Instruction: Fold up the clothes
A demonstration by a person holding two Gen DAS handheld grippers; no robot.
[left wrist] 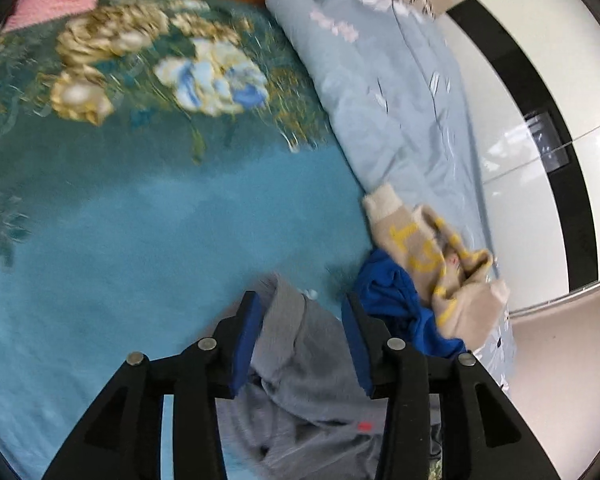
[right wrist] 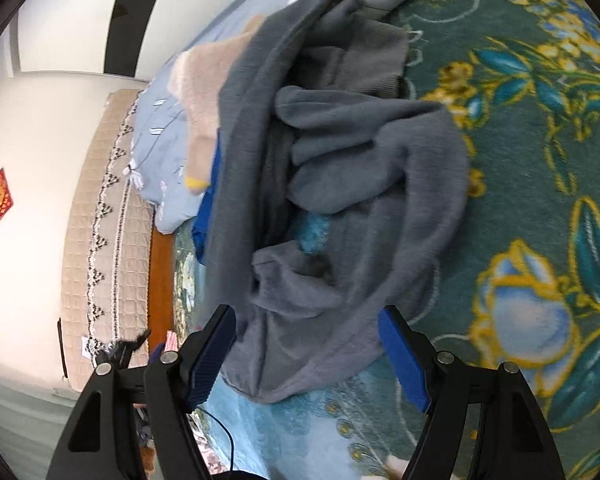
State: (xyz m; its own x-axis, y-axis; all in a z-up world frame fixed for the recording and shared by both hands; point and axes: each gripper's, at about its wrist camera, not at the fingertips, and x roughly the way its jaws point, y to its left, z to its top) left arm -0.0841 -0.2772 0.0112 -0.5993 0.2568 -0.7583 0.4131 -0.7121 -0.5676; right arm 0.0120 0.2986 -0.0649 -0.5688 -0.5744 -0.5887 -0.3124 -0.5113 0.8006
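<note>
A crumpled grey garment [right wrist: 340,184] lies on the teal floral blanket [right wrist: 540,160]. My right gripper [right wrist: 306,324] is open, its blue pads on either side of the garment's near hem. In the left wrist view the same grey garment [left wrist: 300,360] lies between the open fingers of my left gripper [left wrist: 300,312]. A blue garment [left wrist: 396,300] and a beige knit with yellow letters [left wrist: 436,256] lie bunched just right of the left gripper; the beige knit also shows in the right wrist view [right wrist: 204,92].
A light blue flowered duvet [left wrist: 388,92] is rolled along the bed's far side by a white wall. A pink knit [left wrist: 56,2] lies at the far left corner. A beige quilted cover [right wrist: 100,240] and wooden bed edge [right wrist: 160,272] lie left of the right gripper.
</note>
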